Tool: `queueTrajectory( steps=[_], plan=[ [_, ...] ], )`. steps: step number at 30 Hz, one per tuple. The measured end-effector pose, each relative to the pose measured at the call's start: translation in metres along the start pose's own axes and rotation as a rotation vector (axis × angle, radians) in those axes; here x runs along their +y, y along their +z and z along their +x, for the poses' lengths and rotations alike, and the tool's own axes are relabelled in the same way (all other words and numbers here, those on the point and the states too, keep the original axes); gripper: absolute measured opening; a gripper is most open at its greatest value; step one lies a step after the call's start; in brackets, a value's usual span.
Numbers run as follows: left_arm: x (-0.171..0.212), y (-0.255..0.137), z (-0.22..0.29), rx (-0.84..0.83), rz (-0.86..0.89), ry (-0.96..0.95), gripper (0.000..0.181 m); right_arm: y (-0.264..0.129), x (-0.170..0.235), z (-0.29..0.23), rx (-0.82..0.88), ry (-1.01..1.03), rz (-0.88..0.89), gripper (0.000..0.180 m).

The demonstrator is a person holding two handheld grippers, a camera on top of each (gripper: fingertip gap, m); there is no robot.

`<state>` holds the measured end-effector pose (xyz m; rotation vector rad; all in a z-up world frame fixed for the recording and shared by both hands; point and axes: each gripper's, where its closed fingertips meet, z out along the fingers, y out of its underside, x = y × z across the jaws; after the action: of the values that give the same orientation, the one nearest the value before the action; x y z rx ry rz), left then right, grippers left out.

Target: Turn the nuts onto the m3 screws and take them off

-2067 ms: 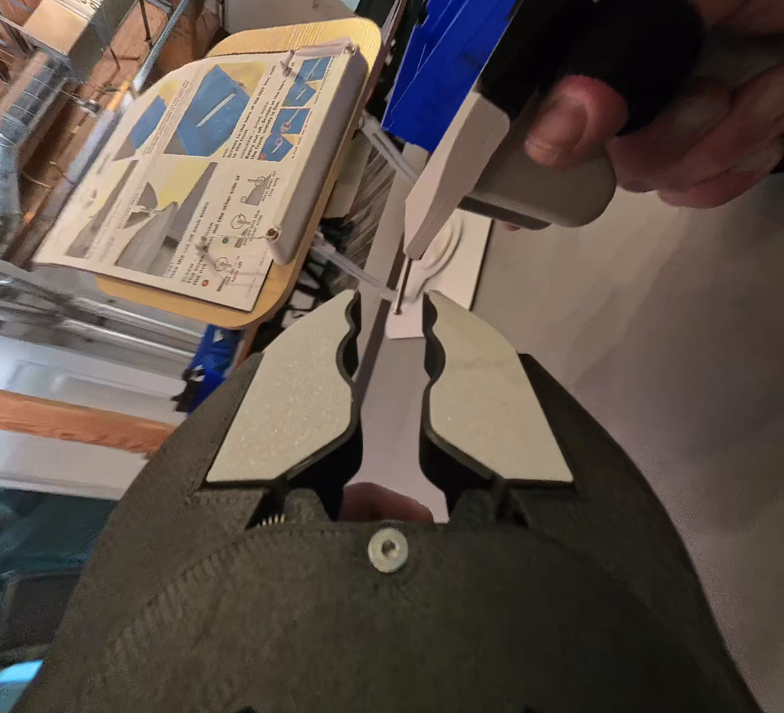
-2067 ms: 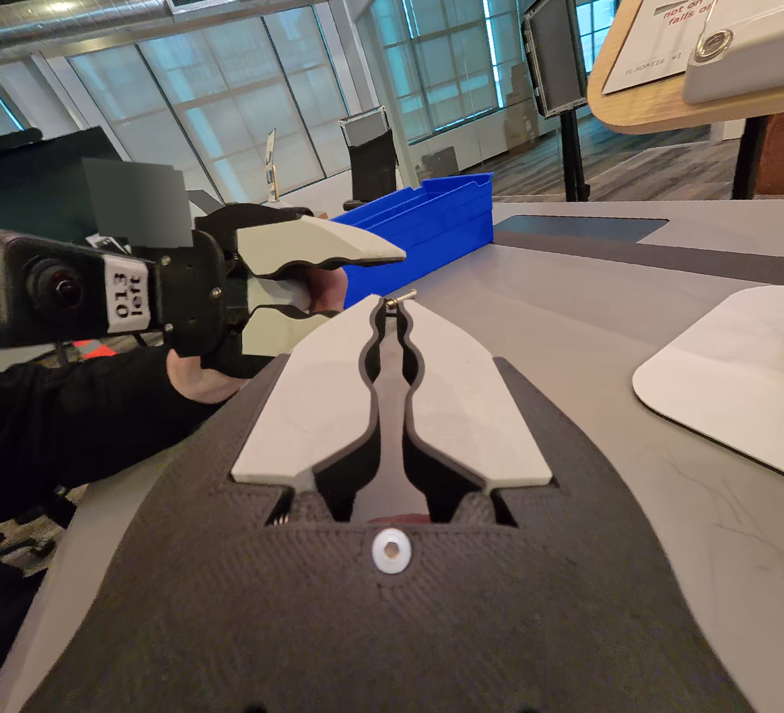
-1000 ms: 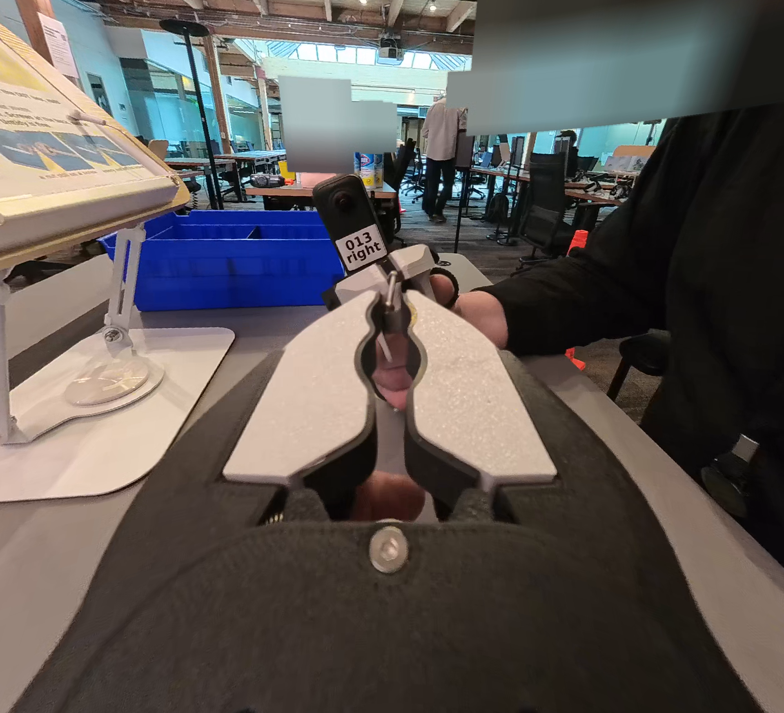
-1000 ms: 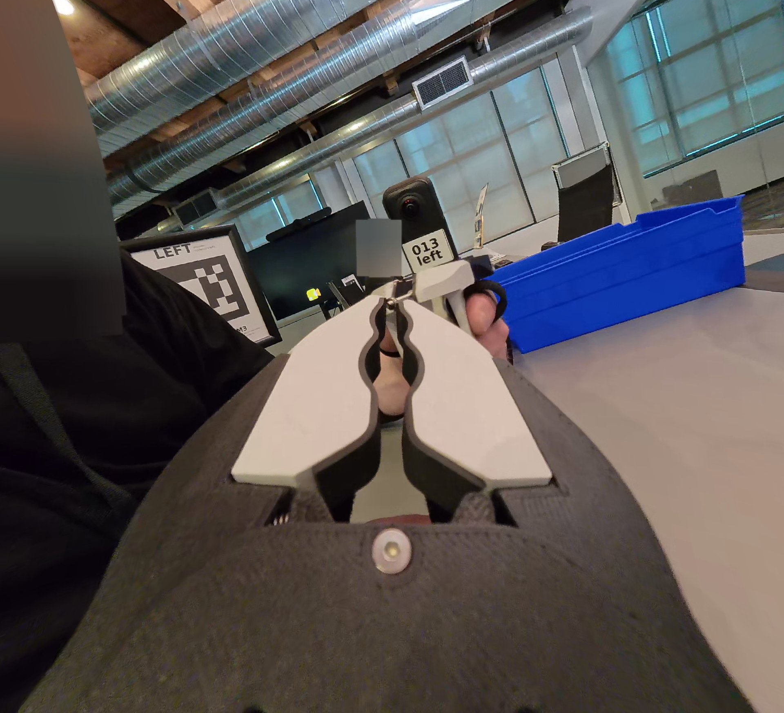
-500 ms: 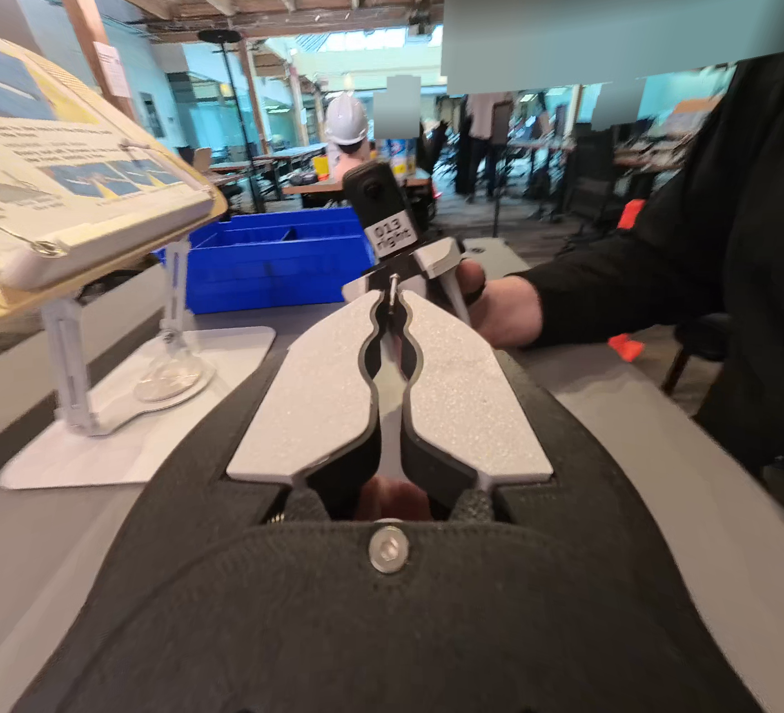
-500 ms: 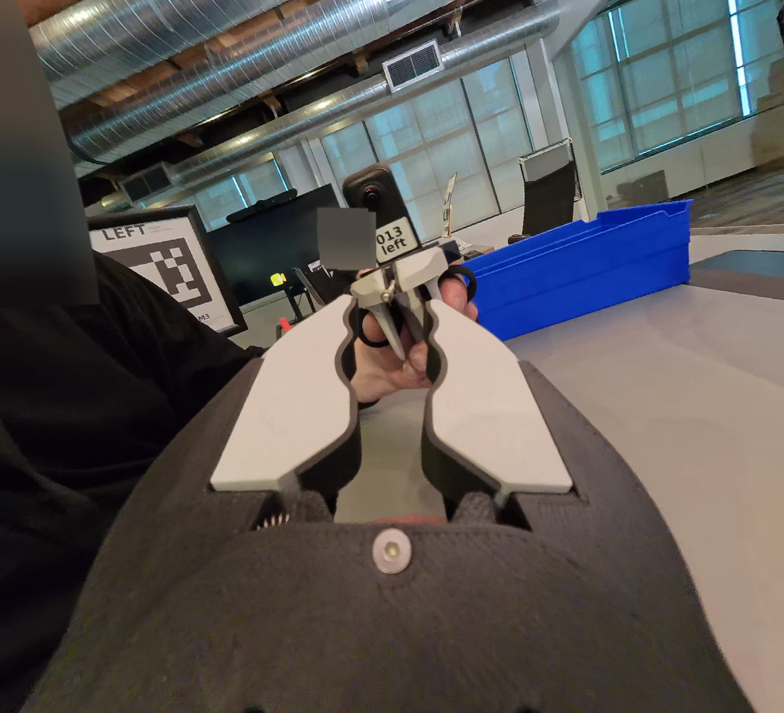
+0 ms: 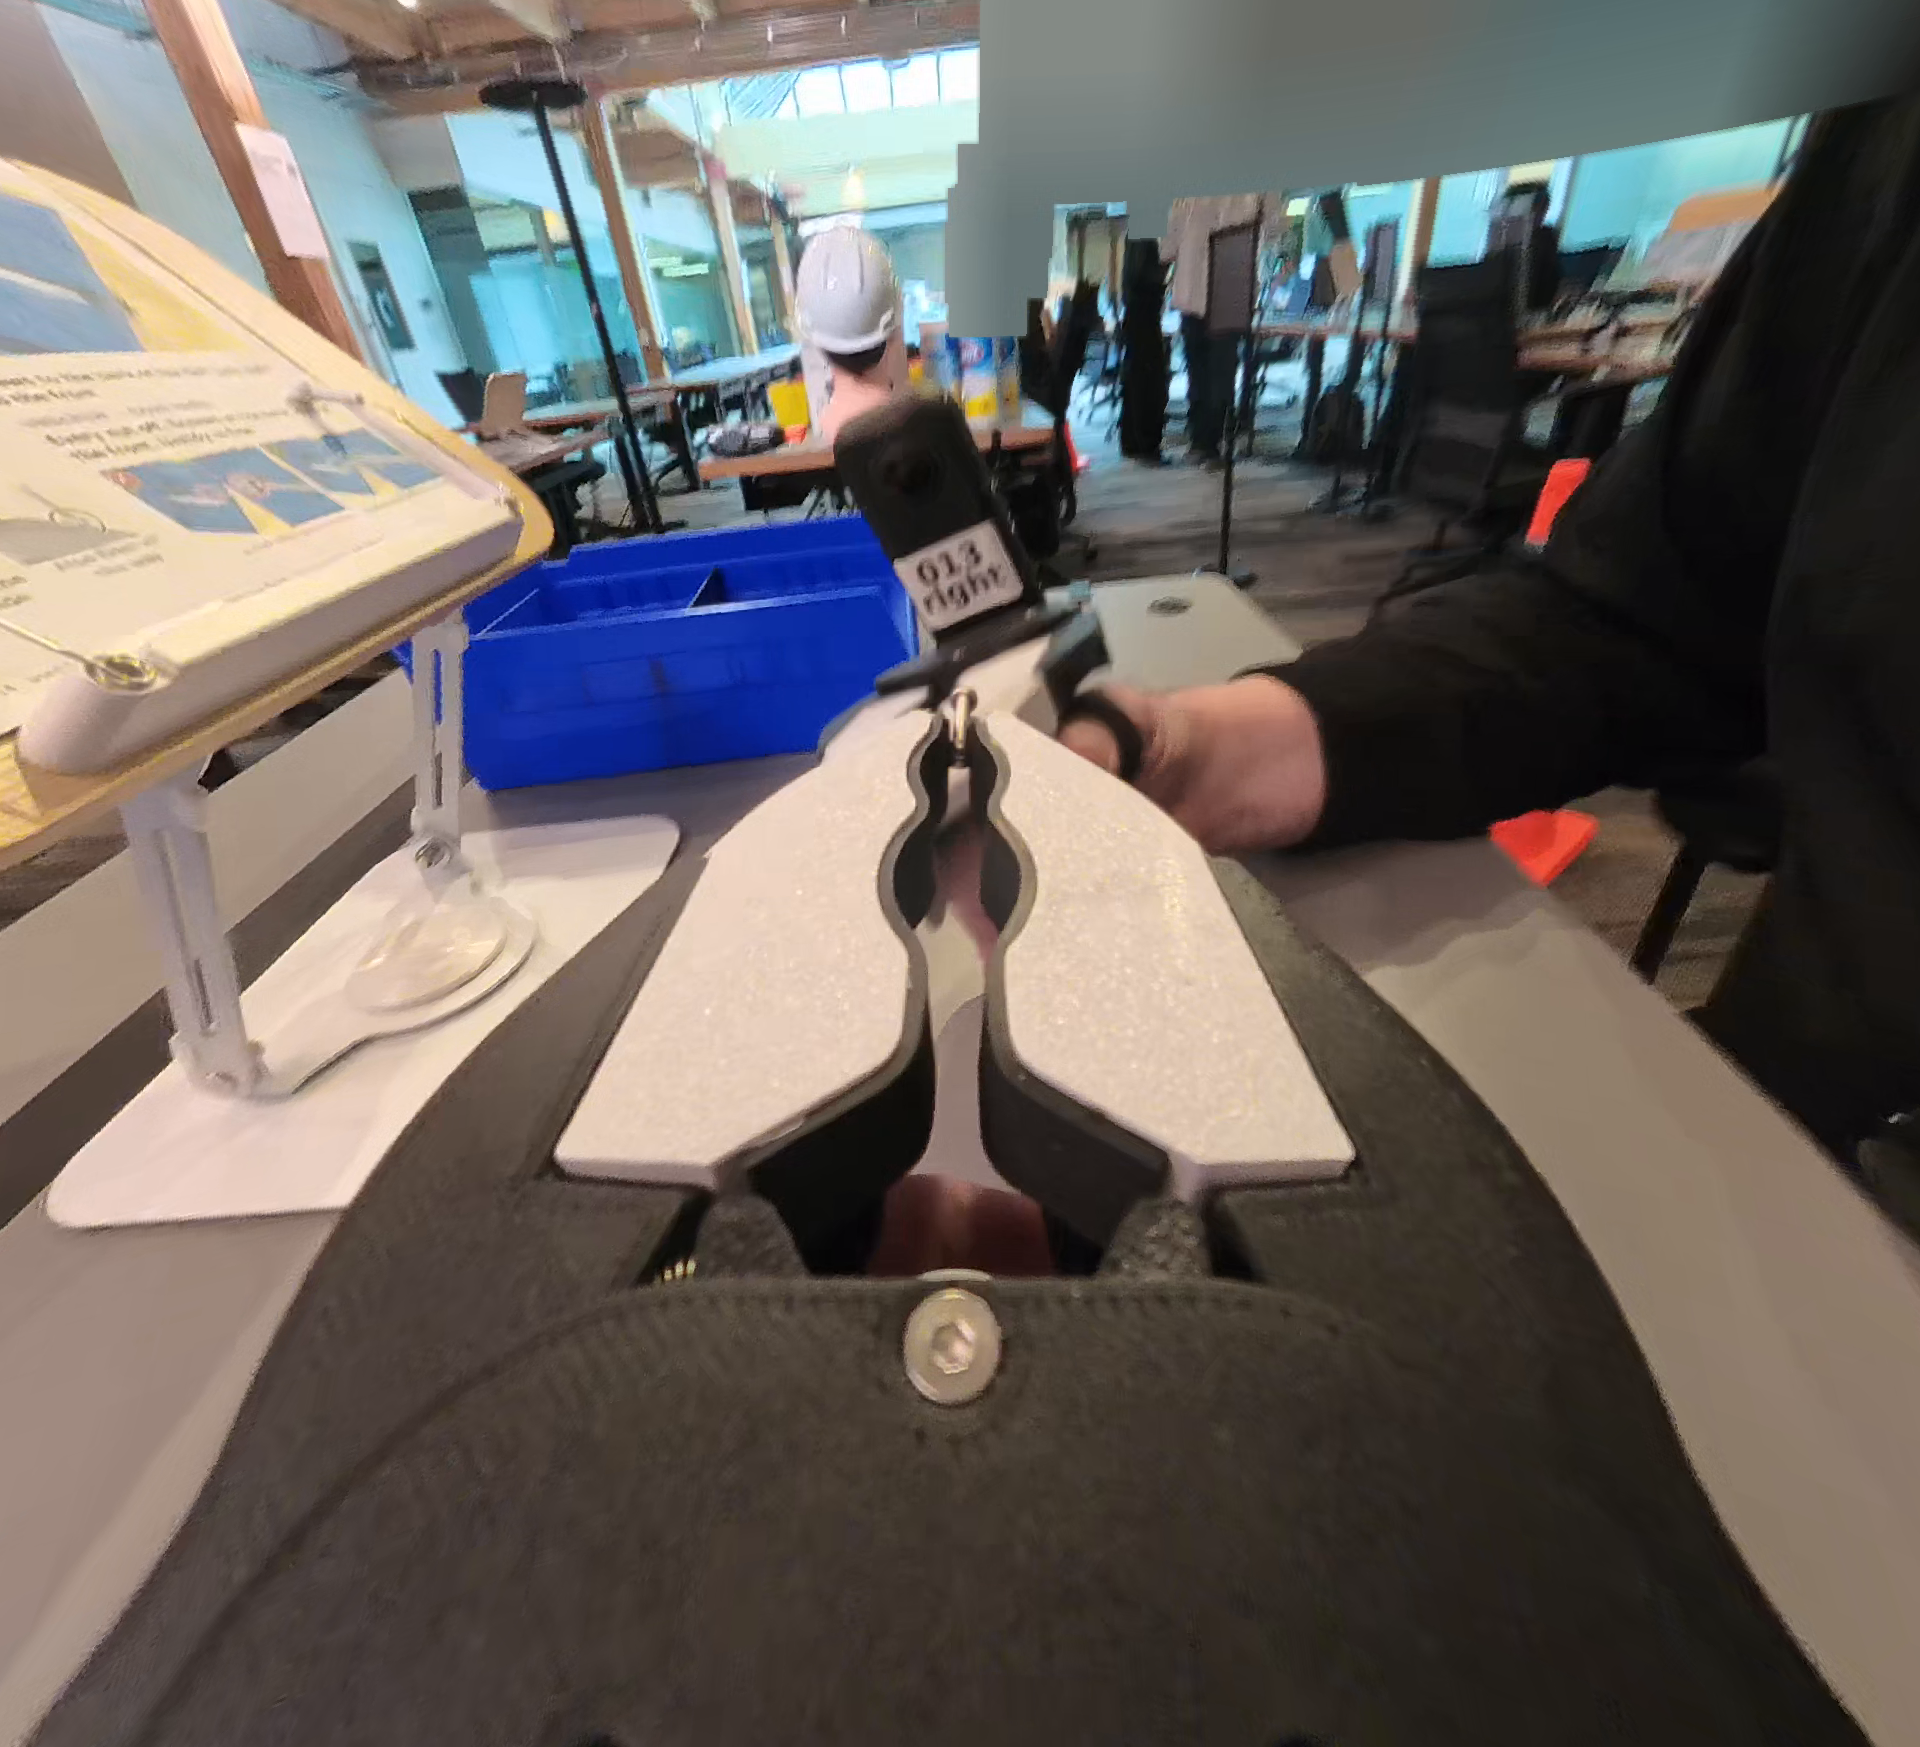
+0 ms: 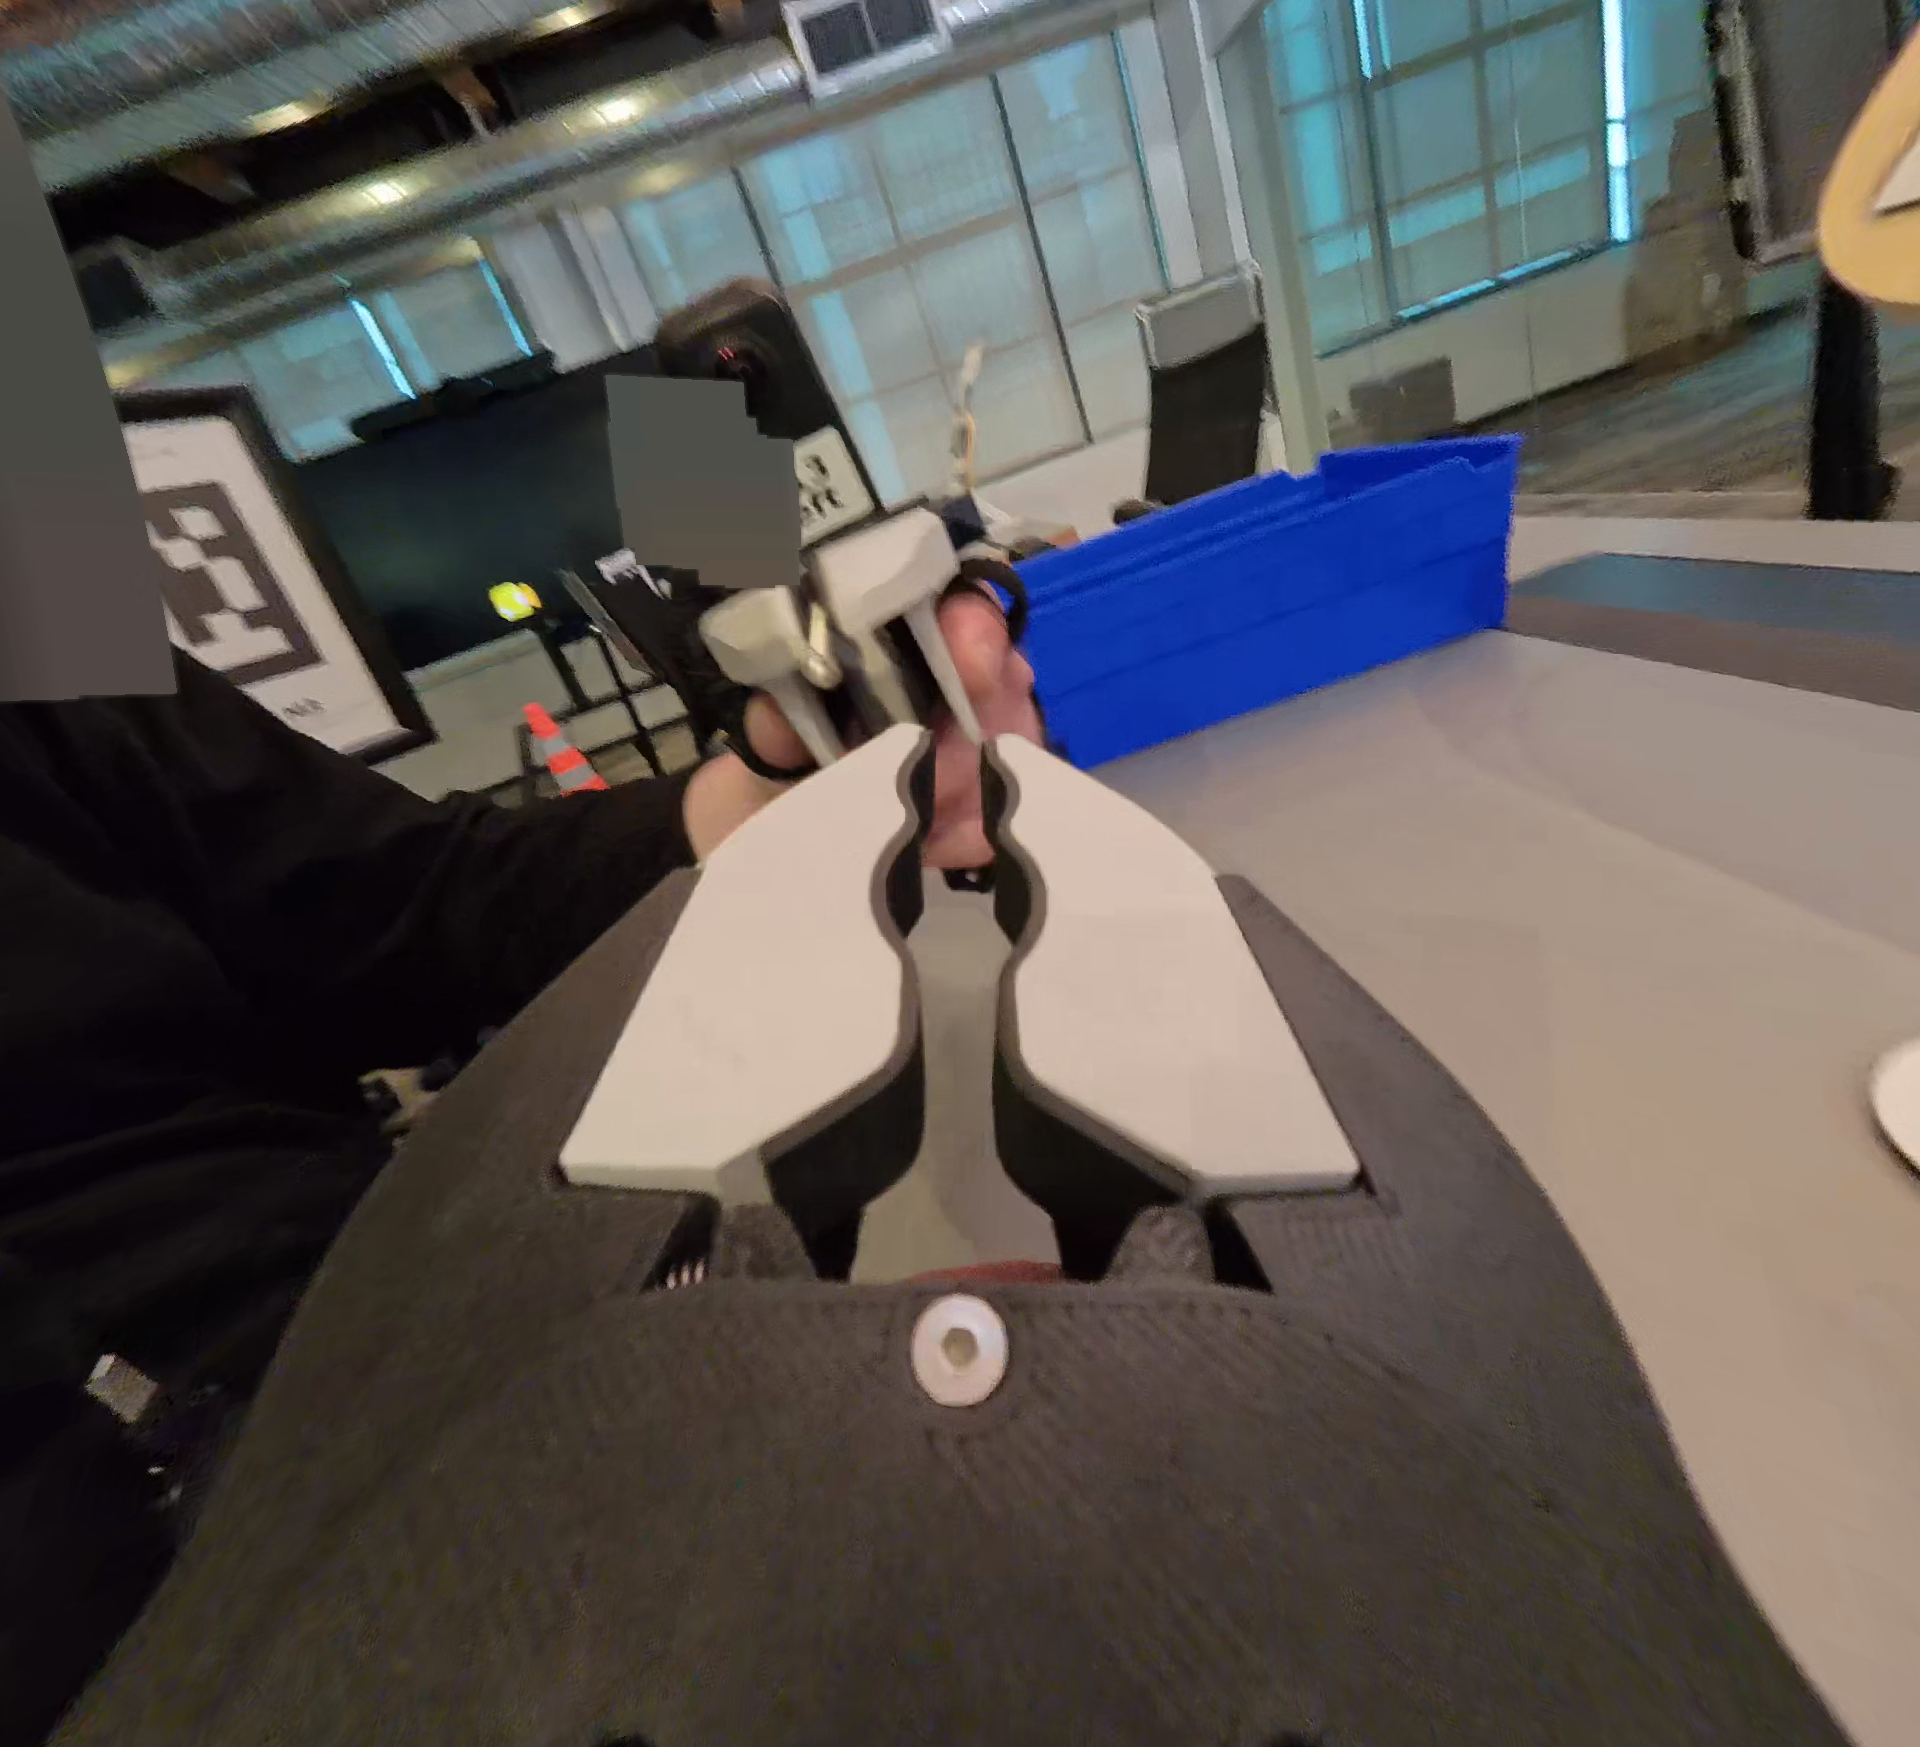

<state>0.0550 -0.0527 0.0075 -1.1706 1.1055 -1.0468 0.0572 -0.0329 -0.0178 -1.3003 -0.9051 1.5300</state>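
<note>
My left gripper point(image 7: 959, 741) is shut on a small metal M3 screw point(image 7: 962, 718) that sticks out past its tips. My right gripper point(image 8: 958, 747) faces it tip to tip above the grey table point(image 8: 1455, 866). Its jaws stand a narrow gap apart, and blur hides whether anything is pinched between them. In the left wrist view the right gripper point(image 7: 977, 658) is rolled onto its side, just beyond the screw. In the right wrist view the left gripper point(image 8: 883, 648) sits just past my fingertips. I cannot make out a nut.
A blue parts bin point(image 7: 675, 648) stands on the table behind the grippers and also shows in the right wrist view point(image 8: 1268, 585). An instruction board point(image 7: 208, 492) on a white stand point(image 7: 312, 1053) is at the left. A person's dark sleeve point(image 7: 1662, 606) fills the right. Both grippers' tips are close together, under 4 cm apart.
The left gripper closed on the screw that the right gripper had been holding. The right gripper then opened, rolled sideways, and its jaws have narrowed again over the last half second.
</note>
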Motion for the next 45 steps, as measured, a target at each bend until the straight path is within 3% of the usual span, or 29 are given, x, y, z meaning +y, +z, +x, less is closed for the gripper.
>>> queueTrajectory(
  steps=[13, 23, 32, 45],
  plan=[
    [0.007, 0.001, -0.007, -0.032, -0.021, -0.002, 0.003, -0.005, -0.014, -0.016, -0.085, -0.036, 0.053, 0.019],
    [-0.003, 0.001, -0.001, 0.0, 0.032, -0.029, 0.003, -0.002, -0.003, -0.002, -0.008, -0.039, -0.001, 0.012],
    [0.005, 0.003, -0.004, -0.012, 0.004, -0.027, 0.003, -0.007, -0.019, -0.016, -0.085, -0.045, 0.089, 0.017],
    [0.002, 0.001, -0.004, -0.008, 0.028, -0.042, 0.003, -0.007, -0.018, -0.016, -0.084, -0.066, 0.071, 0.016]
  ],
)
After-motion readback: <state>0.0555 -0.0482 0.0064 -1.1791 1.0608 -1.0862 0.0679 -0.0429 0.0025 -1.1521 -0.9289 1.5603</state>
